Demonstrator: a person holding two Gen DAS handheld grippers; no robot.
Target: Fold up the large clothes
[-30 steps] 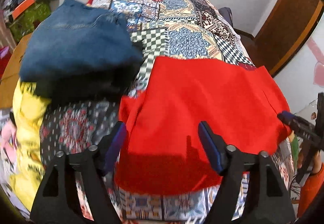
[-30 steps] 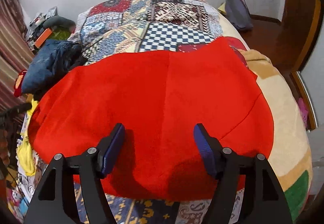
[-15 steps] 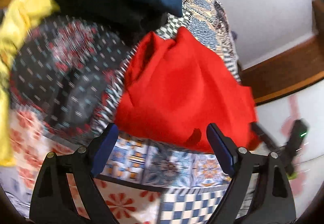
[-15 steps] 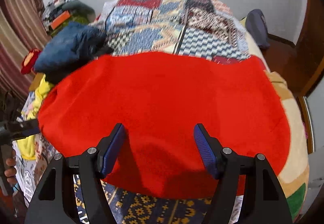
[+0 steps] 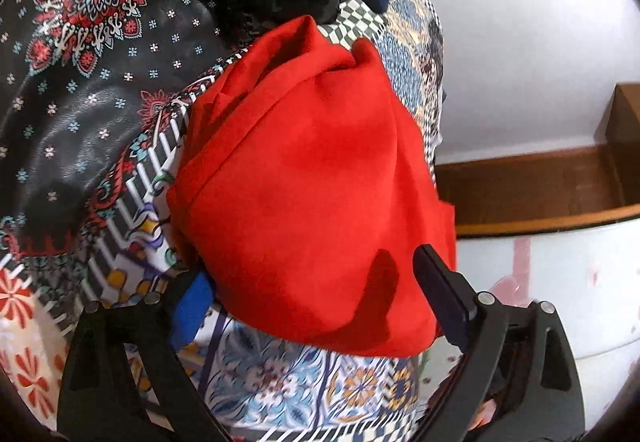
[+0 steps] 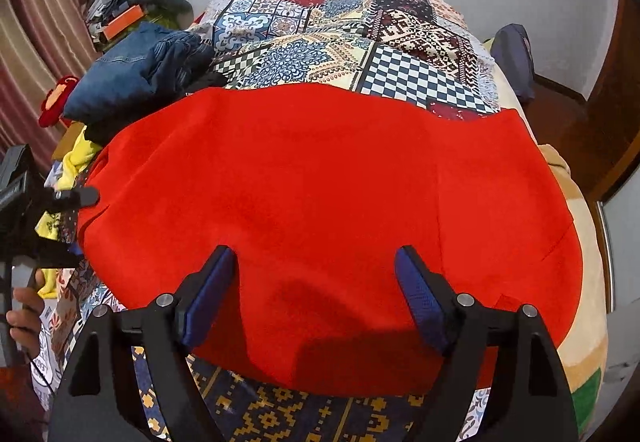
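A red garment [image 6: 320,210] is being shown spread wide and mostly flat across the near part of a bed, on top of a patchwork bedspread [image 6: 360,42]. In the right wrist view the cloth is lying with its far edge running roughly straight across the checkered patches, while its near edge is hanging toward the camera over a dark blue and yellow patterned patch. The right gripper [image 6: 316,298] is being held with its blue-padded fingers [image 6: 208,294] wide apart above the near edge of the garment, with nothing clamped between them.

In the left wrist view the same red garment [image 5: 312,186] is being seen from its side, where the cloth is bunching into soft folds at the far end. The left gripper [image 5: 312,294] is also being held spread apart, its two fingers straddling the garment's near corner; one blue pad [image 5: 192,310] is lying at the cloth's edge and the other dark finger is standing over the red fabric. Whether either finger is touching the cloth cannot be told.

A dark floral-print cloth [image 5: 88,74] is lying just beside the red garment, and blue jeans [image 6: 136,74] are being seen piled beyond it toward the bed's left side, with a yellow garment [image 6: 74,162] near them. The left gripper is being seen at the left edge of the right wrist view, near the garment's left corner.
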